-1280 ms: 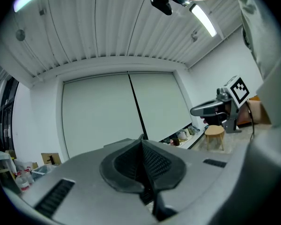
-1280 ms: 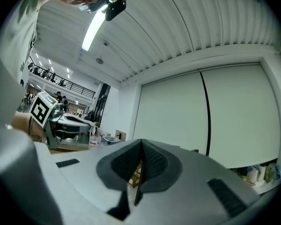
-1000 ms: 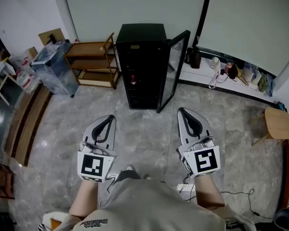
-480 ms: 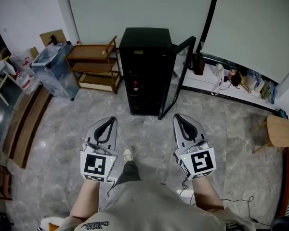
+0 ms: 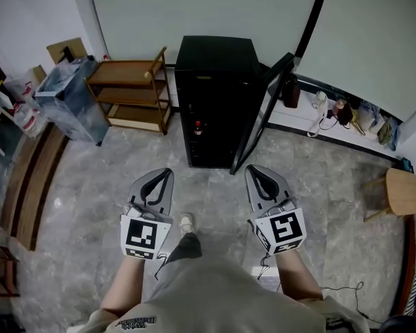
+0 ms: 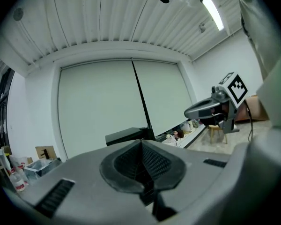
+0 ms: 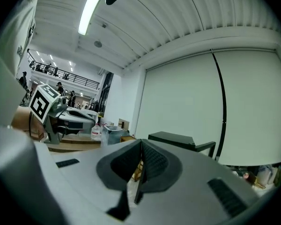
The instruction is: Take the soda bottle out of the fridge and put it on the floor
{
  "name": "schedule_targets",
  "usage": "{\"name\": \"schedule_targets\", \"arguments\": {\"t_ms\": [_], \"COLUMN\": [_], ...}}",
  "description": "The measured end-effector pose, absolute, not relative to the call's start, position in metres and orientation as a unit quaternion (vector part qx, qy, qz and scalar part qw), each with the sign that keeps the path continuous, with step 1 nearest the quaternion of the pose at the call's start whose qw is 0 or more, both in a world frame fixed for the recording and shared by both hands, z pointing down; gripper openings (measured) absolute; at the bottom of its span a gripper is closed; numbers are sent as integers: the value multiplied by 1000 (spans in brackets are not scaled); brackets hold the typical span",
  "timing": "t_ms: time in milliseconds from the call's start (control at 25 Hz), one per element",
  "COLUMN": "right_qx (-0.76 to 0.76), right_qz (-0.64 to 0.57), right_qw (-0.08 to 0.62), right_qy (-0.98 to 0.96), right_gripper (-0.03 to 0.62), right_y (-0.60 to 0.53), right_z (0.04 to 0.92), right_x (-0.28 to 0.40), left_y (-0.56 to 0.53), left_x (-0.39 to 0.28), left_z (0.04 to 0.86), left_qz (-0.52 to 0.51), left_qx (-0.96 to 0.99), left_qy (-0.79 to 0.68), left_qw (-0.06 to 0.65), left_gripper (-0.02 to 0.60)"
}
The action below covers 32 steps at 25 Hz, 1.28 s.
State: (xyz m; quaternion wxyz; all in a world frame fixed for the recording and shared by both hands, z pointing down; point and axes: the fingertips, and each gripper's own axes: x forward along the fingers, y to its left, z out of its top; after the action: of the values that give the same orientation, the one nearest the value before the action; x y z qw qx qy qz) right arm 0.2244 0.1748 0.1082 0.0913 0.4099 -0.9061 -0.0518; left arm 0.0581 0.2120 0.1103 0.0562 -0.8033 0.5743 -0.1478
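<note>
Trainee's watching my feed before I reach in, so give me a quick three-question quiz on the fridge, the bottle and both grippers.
1. True or false: the left gripper and the right gripper are both shut and empty.
2. Where is the soda bottle? A on the floor; B inside the fridge; C in a gripper.
3. Fill in: the fridge door stands ____.
Key: 1 true; 2 B; 3 open.

Left claw (image 6: 141, 146), jaws together and empty — black fridge (image 6: 126, 136) beyond, right claw (image 6: 191, 112) to its right.
</note>
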Motion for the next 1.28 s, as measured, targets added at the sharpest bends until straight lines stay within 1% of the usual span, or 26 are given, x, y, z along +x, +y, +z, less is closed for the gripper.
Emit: {"name": "schedule_targets", "arguments": {"t_ms": [280, 760, 1080, 1280], "right_qx": [406, 416, 411, 399], "right_qz": [-24, 4, 17, 22], "right_qw": [134, 201, 219, 270], "right_qy": [-903, -887, -885, -876], "right_gripper": [-5, -5, -5, -3], "right_y": [103, -16, -79, -117], "right_z": [142, 184, 214, 257], "right_x": [170, 92, 71, 69], "left_y": [134, 10, -50, -72], "left_x": [11, -64, -78, -80], "left_z": [131, 168, 191, 219], "left_qz": [-165, -180, -188, -198], "left_qx": [-815, -837, -847, -842], "left_qy": [553, 516, 498, 500], "left_qw": [48, 7, -7, -35], "left_gripper": [6, 8, 6, 8]}}
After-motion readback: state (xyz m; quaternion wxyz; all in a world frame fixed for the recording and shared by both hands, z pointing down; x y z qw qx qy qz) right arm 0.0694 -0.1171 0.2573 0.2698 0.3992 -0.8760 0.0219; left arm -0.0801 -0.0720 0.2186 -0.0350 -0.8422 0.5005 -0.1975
